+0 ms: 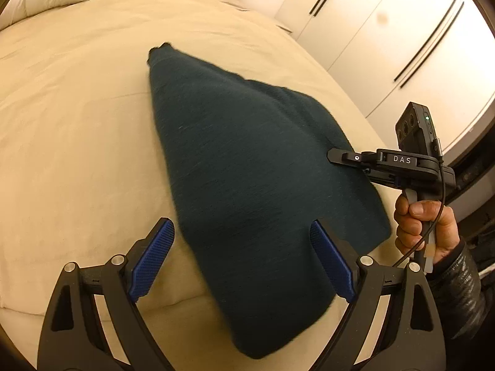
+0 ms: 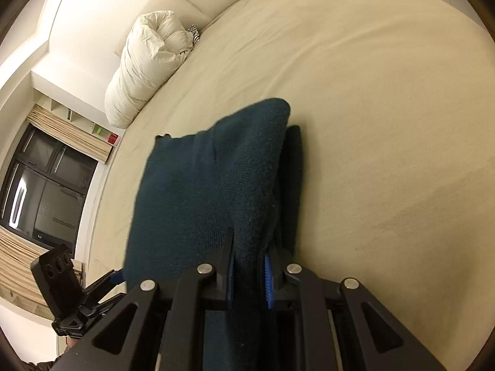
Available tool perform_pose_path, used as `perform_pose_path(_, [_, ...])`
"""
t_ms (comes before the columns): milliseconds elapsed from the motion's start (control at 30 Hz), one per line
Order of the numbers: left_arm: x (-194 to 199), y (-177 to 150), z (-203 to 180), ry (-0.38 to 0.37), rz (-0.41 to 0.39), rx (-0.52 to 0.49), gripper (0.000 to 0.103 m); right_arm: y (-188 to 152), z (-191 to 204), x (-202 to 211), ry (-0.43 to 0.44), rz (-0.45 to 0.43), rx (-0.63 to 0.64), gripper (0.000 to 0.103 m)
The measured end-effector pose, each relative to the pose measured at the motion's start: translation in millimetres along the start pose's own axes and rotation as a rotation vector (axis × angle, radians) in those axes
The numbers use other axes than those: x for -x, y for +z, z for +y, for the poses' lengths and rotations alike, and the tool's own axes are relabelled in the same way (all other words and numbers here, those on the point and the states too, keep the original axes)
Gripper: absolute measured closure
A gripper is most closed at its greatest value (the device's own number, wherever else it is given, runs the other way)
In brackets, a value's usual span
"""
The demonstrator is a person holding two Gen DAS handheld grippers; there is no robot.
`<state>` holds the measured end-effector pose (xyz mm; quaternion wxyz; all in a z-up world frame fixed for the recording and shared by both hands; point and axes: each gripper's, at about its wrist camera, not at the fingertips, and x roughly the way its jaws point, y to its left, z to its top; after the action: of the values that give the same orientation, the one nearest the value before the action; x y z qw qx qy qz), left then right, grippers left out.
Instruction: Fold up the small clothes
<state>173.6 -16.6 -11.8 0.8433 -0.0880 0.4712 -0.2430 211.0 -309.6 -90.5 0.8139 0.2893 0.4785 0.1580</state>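
Right gripper (image 2: 247, 272) pinches dark teal knitted cloth (image 2: 210, 191) on beige bed (image 2: 371, 108).

bare beige bed (image 1: 77, 123) all round teal cloth (image 1: 247, 170), rolled duvet (image 2: 148, 65) along far edge

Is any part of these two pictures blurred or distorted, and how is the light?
Left wrist view: the dark teal garment is smeared at its near edge; fisheye bends the wardrobe doors; warm yellowish light. Right wrist view: sharper knit on the garment; the bed bulges round; the window is dark with a bright reflection.
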Motion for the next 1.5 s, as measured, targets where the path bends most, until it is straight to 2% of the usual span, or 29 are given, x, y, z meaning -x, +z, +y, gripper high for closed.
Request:
perform_pose_path(67, [5, 2, 10, 0.009, -0.004, 0.032, 0.013, -2, -5, 1, 0.017, -0.013, -0.008, 0.085])
perform_pose_path(167, [6, 1, 31, 0.002, -0.011, 0.075, 0.013, -4, -7, 16, 0.014, -0.035, -0.031, 0.075])
perform_pose_path(200, [7, 3, 35, -0.004, -0.01, 0.083, 0.013, -4, -3, 22, -0.001, -0.058, -0.03, 0.07])
perform_pose_path(233, [8, 4, 40, -0.015, -0.008, 0.097, 0.013, -5, -3, 33, -0.038, -0.104, -0.032, 0.052])
perform_pose_path(300, [6, 4, 47, -0.034, -0.007, 0.117, 0.013, -6, -8, 47, -0.031, -0.167, -0.056, 0.037])
perform_pose_path(367, [7, 5, 52, -0.047, -0.02, 0.131, 0.013, -4, -12, 42, 0.015, -0.142, -0.084, 0.037])
perform_pose_path(467, [9, 8, 63, -0.059, -0.055, 0.168, 0.013, -1, -11, 20, 0.014, -0.068, -0.076, 0.037])
perform_pose_path(567, [13, 12, 77, -0.061, -0.089, 0.232, 0.013, 3, -10, 2, 0.077, -0.037, -0.088, 0.037])
perform_pose_path(633, [3, 18, 86, -0.097, -0.05, 0.262, 0.013, 7, -10, -5, 0.091, -0.036, -0.097, 0.037])
perform_pose_path(667, [-9, 23, 90, -0.133, 0.006, 0.275, 0.013, 8, -8, -8, 0.086, -0.031, -0.089, 0.038])
perform_pose_path(733, [-26, 28, 94, -0.176, 0.07, 0.291, 0.013, 9, -1, -16, 0.074, 0.013, -0.065, 0.057])
perform_pose_path(767, [-29, 32, 95, -0.184, 0.072, 0.29, 0.015, 8, 0, -18, 0.058, 0.019, -0.052, 0.06])
perform_pose_path(800, [-34, 35, 95, -0.191, 0.082, 0.284, 0.019, 7, 3, -18, 0.046, 0.021, -0.037, 0.065])
perform_pose_path(833, [-37, 37, 95, -0.2, 0.096, 0.28, 0.029, 8, 4, -18, 0.039, 0.021, -0.029, 0.069])
perform_pose_path(900, [-44, 42, 97, -0.182, 0.113, 0.266, 0.039, 7, 6, -18, 0.025, 0.014, -0.026, 0.074])
perform_pose_path(967, [-39, 46, 99, -0.187, 0.115, 0.255, 0.052, 3, 14, -14, 0.001, 0.0, -0.006, 0.076])
perform_pose_path(1000, [-35, 46, 101, -0.196, 0.113, 0.254, 0.054, 2, 21, -11, -0.014, -0.009, 0.011, 0.077])
perform_pose_path(1067, [-23, 45, 103, -0.213, 0.106, 0.259, 0.059, -1, 41, -3, -0.024, -0.031, 0.043, 0.078])
perform_pose_path(1233, [35, 38, 102, -0.208, 0.043, 0.228, 0.059, -21, 109, 23, -0.006, -0.059, 0.171, 0.079])
perform_pose_path(1367, [101, 24, 116, -0.196, -0.012, 0.193, 0.059, -47, 155, 39, 0.065, -0.062, 0.226, 0.079])
perform_pose_path(1500, [149, -5, 133, -0.159, -0.035, 0.177, 0.059, -83, 179, 35, 0.135, -0.033, 0.245, 0.079])
